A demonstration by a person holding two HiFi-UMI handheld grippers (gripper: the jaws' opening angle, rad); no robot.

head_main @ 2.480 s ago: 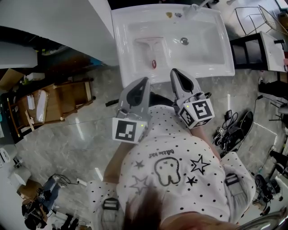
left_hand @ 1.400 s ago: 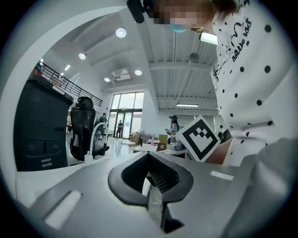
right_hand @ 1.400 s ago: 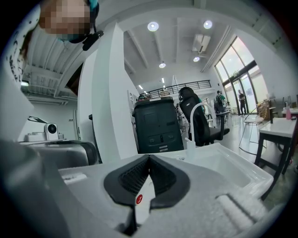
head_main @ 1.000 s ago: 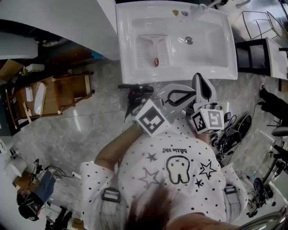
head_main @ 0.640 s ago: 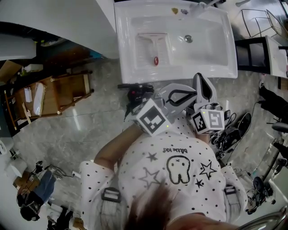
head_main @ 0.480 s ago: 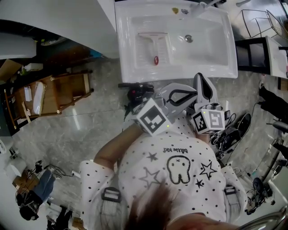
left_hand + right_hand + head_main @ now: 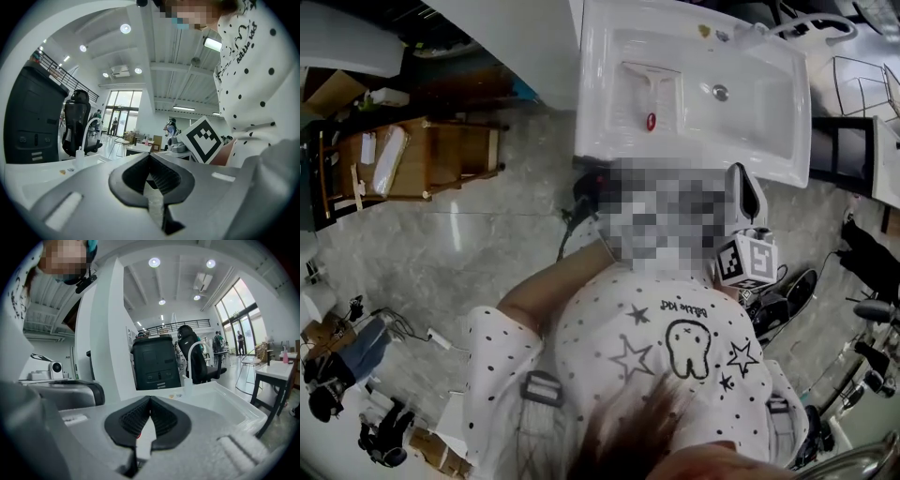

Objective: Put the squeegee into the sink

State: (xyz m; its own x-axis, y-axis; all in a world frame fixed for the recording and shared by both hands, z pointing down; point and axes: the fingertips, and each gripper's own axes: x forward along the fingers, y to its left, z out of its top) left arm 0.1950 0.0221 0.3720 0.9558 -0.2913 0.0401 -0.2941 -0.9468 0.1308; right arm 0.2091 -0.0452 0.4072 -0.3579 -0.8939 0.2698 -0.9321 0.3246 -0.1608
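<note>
The squeegee [image 7: 649,89], white with a red handle tip, lies flat in the left half of the white sink [image 7: 609,141] in the head view. Neither gripper touches it. My right gripper [image 7: 744,175] is held by the person's chest, short of the sink's front edge and pointing toward it; in its own view the right gripper [image 7: 150,400] is shut and empty, with the sink [image 7: 220,399] ahead. A mosaic patch hides the left gripper in the head view. In its own view the left gripper [image 7: 150,156] is shut on nothing, and the right gripper's marker cube [image 7: 202,140] shows beyond it.
A wooden cart [image 7: 412,159] stands on the marble floor at the left. A black wire rack [image 7: 862,94] is to the right of the sink, with cables and shoes [image 7: 787,309] on the floor below it. A white faucet [image 7: 194,352] rises behind the basin.
The head view has swung, so the sink now sits further right in the picture. Both grippers stay at the chest, away from the sink. The squeegee has not moved.
</note>
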